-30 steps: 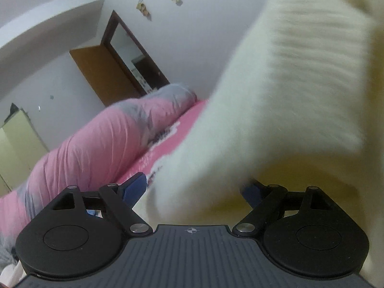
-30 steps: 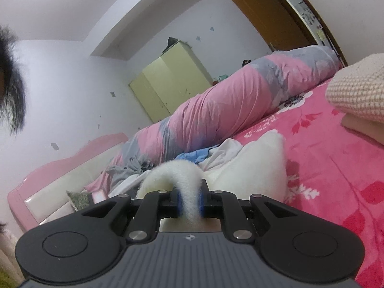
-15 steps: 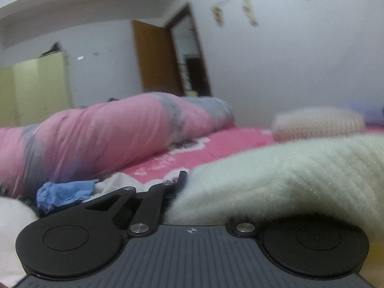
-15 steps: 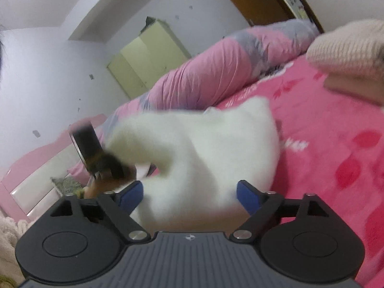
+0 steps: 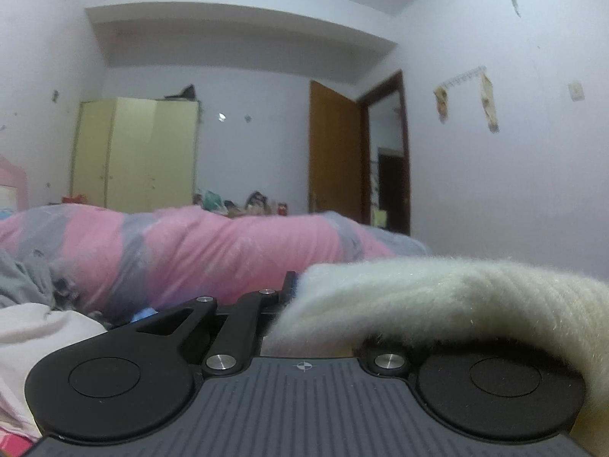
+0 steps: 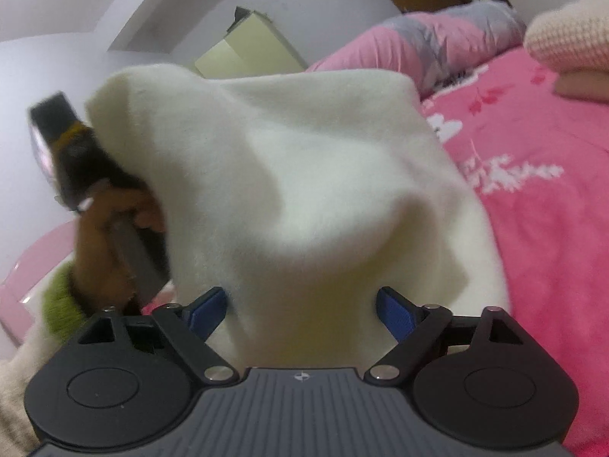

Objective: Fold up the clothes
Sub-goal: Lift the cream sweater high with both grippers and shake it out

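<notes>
Since a second ago the right gripper (image 6: pixel 300 304) has let go of the cream sweater (image 6: pixel 304 175) and its blue fingers (image 6: pixel 207 310) now stand spread either side of it.

The fuzzy, ribbed knit drapes in a soft hump ahead of the right gripper, on the pink floral bedsheet (image 6: pixel 552 228). The left gripper (image 5: pixel 293 293), gripped by a hand (image 6: pixel 110 243), is half buried under the sweater's edge; its fingers look drawn together on the knit. Beyond lies a rolled pink-grey quilt (image 5: pixel 213 255).
</notes>
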